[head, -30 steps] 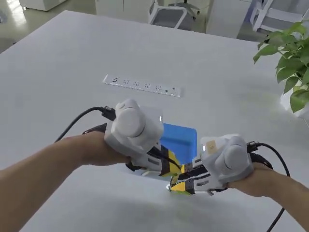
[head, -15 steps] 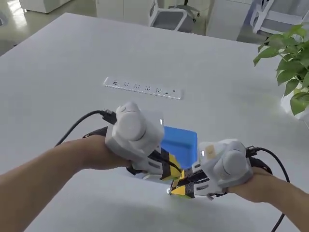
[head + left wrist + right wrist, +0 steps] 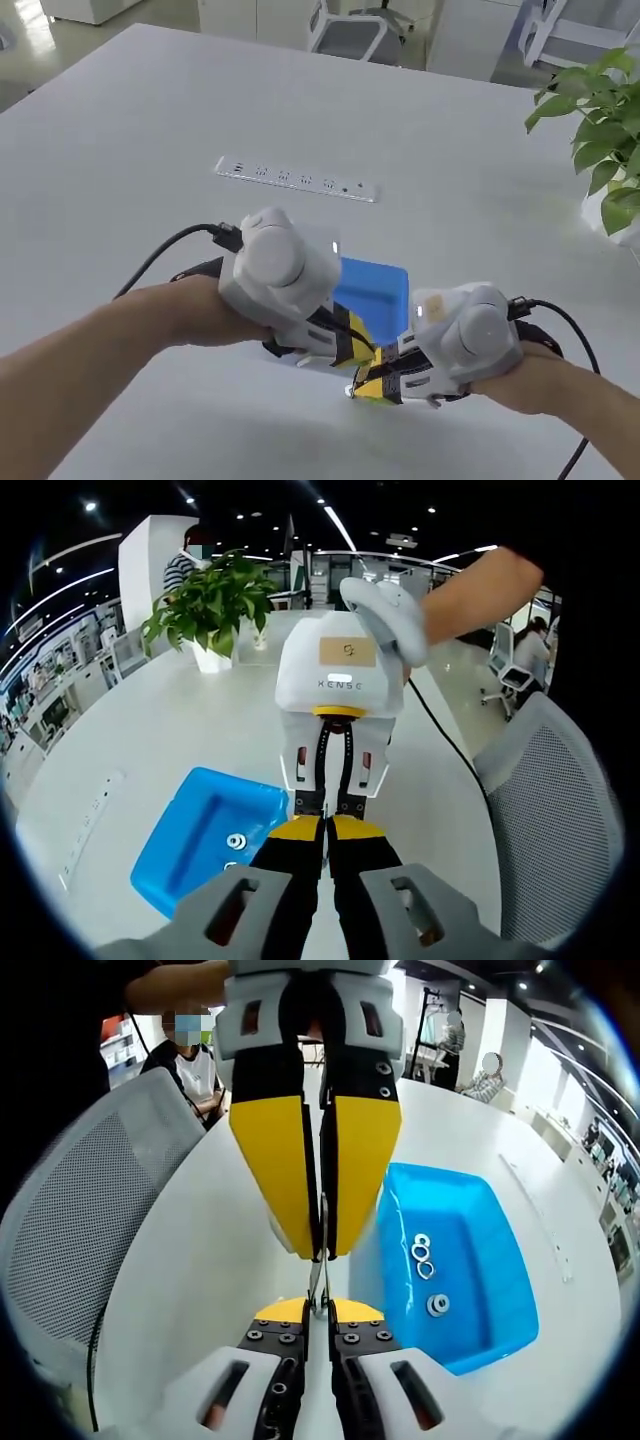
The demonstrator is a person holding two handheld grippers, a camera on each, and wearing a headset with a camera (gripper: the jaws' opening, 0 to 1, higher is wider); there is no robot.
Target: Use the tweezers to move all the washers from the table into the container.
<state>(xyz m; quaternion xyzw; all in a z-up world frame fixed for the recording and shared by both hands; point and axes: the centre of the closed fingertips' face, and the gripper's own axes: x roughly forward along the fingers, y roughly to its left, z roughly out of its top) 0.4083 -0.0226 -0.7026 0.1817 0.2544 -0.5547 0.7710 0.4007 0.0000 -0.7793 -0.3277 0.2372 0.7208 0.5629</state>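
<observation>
Beside the smooth blue container [image 3: 485, 1215], left gripper [image 3: 322, 1250] and right gripper [image 3: 320, 1312], jaws pinched on thin metal tweezers [image 3: 318, 1282].

We see a power strip [image 3: 295, 180] at upper centre of the table [image 3: 120, 130], a plant [image 3: 600, 110] at the right edge, and a chair [image 3: 352, 35] at top.

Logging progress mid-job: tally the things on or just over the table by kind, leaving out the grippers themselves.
washers: 4
blue container: 1
tweezers: 1
power strip: 1
potted plant: 1
Total: 8
</observation>
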